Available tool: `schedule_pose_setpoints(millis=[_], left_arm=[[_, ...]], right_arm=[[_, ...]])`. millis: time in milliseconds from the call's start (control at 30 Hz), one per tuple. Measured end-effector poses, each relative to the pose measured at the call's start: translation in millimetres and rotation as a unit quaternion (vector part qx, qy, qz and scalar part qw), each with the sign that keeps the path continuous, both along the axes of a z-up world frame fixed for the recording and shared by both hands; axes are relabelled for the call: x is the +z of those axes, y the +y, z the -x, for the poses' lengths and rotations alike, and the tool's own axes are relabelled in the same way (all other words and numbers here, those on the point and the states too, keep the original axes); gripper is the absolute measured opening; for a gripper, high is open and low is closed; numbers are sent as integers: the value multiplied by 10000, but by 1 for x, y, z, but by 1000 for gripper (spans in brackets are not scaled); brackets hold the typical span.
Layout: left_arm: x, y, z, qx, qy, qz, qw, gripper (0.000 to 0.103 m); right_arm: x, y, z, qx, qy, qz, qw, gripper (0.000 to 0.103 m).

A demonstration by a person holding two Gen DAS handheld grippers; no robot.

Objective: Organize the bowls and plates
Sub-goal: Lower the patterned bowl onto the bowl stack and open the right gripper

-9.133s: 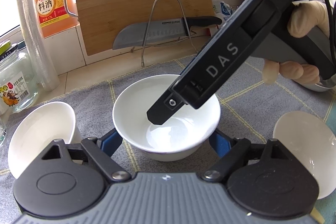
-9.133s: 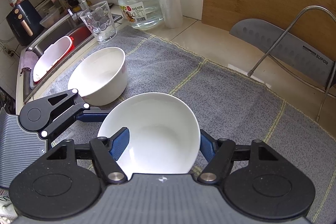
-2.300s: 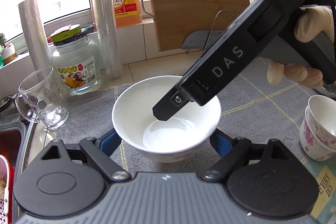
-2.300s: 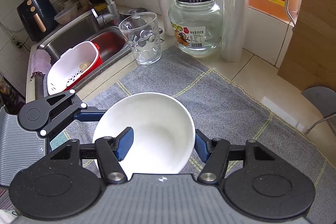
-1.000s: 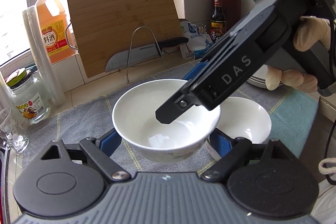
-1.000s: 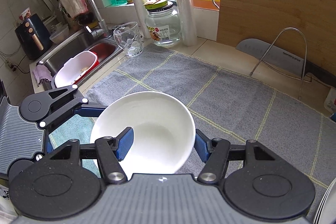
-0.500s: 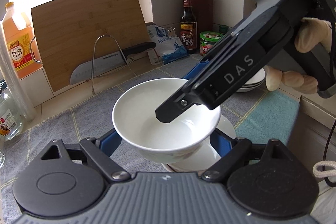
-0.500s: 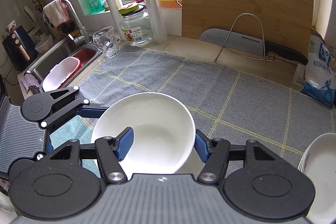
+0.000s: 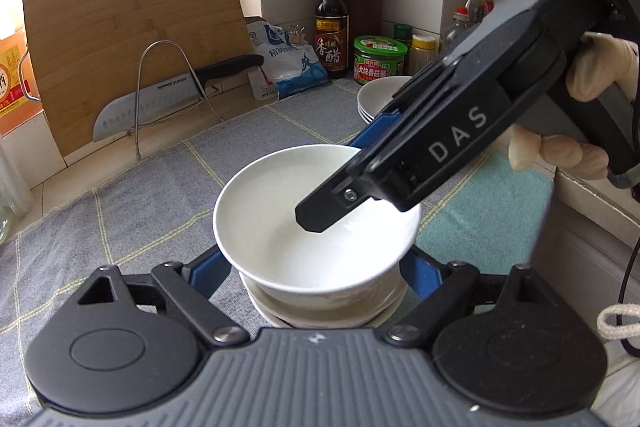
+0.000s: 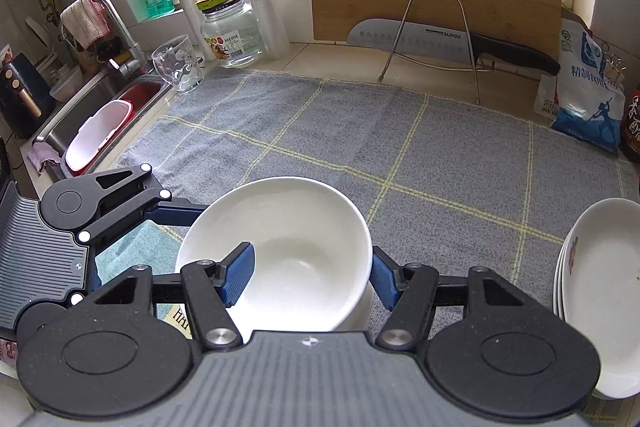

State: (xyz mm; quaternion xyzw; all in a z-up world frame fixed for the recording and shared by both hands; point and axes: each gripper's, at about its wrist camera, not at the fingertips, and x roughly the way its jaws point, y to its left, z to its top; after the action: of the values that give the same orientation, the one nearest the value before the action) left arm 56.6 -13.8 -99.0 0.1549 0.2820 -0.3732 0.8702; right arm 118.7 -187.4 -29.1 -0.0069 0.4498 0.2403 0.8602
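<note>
**Bowl sits right over the bowl below**

Bowl time! The white bowl [image 9: 280, 211] is near the middle of the left wrist view, a bit low. Its open mouth faces up. It is round, so it has no long side to line up.

The left claw [image 9: 316, 271] hugs the white bowl from both sides. One blue pad is on its left wall and one is on its right wall. The claw is spread wide because the bowl is wide.

The right claw [image 10: 312, 279] is clenched on the same bowl. One pad is inside the bowl and the other pad is outside it, on the right. In the left wrist view this claw comes down from the upper right of the frame.

Both claws are on the bowl, so neither one is nearer.

The bowl below [image 9: 320, 311] peeks out just under the white bowl, at the lower middle of the frame. The two line up well, one over the other. They may be touching already, but the top bowl hides the gap, so I cannot tell.

The next move is probably straight down, then letting go.

The plates [image 10: 600, 287] are stacked at the right edge of the right wrist view, on the grey cloth [image 10: 360, 131].
</note>
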Motion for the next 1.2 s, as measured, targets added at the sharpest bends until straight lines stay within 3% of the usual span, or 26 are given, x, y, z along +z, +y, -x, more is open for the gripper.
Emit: schedule_pose_setpoints(millis=[433,733,867,1000,1200], left_arm=[[-2,1,-6,-63,326,110,9994,92],[-3,0,-7,-140,301,70,9994,95],[-4,0,-4,-194,201,8,9996,97],[-1,4,-1,-215,124,-39,9997,97],[0,18,4,-317,-115,-48,9994,97]], right_arm=[[-6,-3,1,-7,59,-17,10000,67],[-9,-2,2,23,6,70,10000,68],[-11,0,4,74,-32,73,9999,76],[-9,3,9,94,-206,177,9996,95],[-4,5,18,209,-410,256,9986,101]])
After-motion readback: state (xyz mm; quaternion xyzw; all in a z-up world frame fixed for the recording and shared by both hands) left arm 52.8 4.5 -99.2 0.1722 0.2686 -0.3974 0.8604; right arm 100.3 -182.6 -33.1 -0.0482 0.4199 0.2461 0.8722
